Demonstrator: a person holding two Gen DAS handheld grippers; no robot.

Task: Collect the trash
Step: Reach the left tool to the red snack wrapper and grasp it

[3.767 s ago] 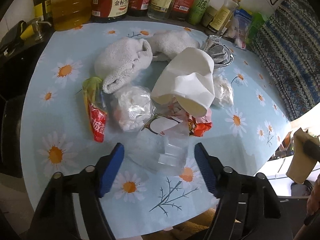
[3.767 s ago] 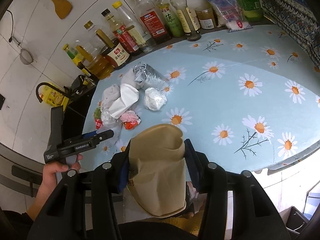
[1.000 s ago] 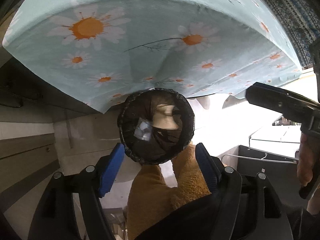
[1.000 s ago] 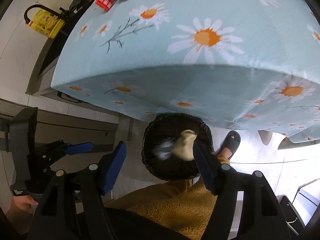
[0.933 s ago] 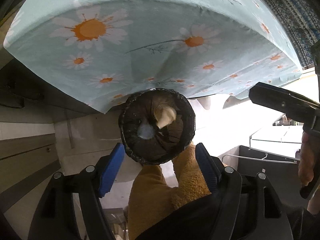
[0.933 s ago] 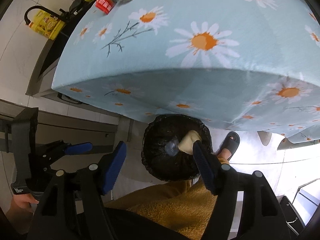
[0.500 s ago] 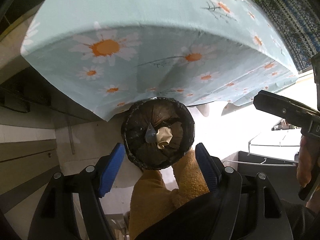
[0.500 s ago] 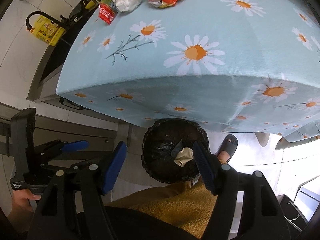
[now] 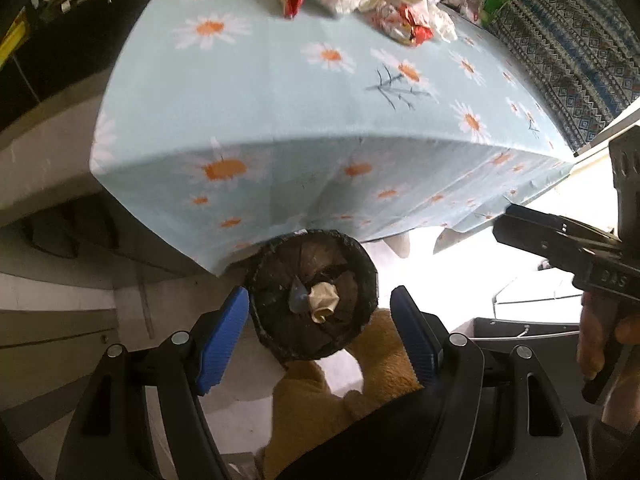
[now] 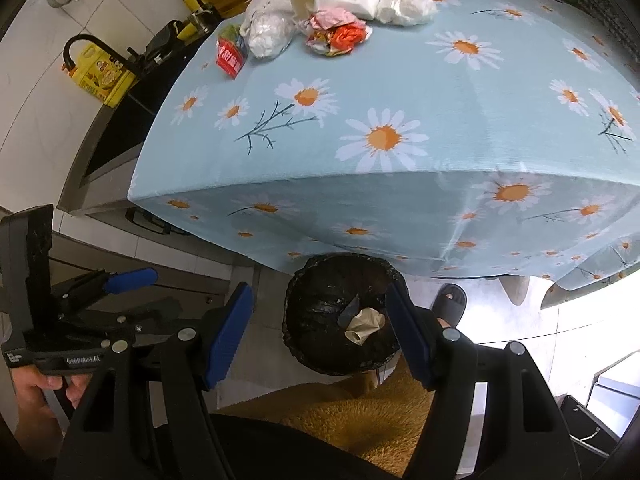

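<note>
While both tools are empty, go back up to the table for more trash. The left gripper (image 9: 316, 334) and the right gripper (image 10: 318, 332) hang wide apart over the bin (image 10: 340, 316). The brown paper bag (image 10: 364, 324), held earlier, now lies inside it.

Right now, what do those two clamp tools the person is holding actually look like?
Both are black plastic frames with silver rivets. The left gripper and right gripper each carry two ribbed blue pads. The left one's side bears small white lettering. A bare hand holds its handle.
</note>
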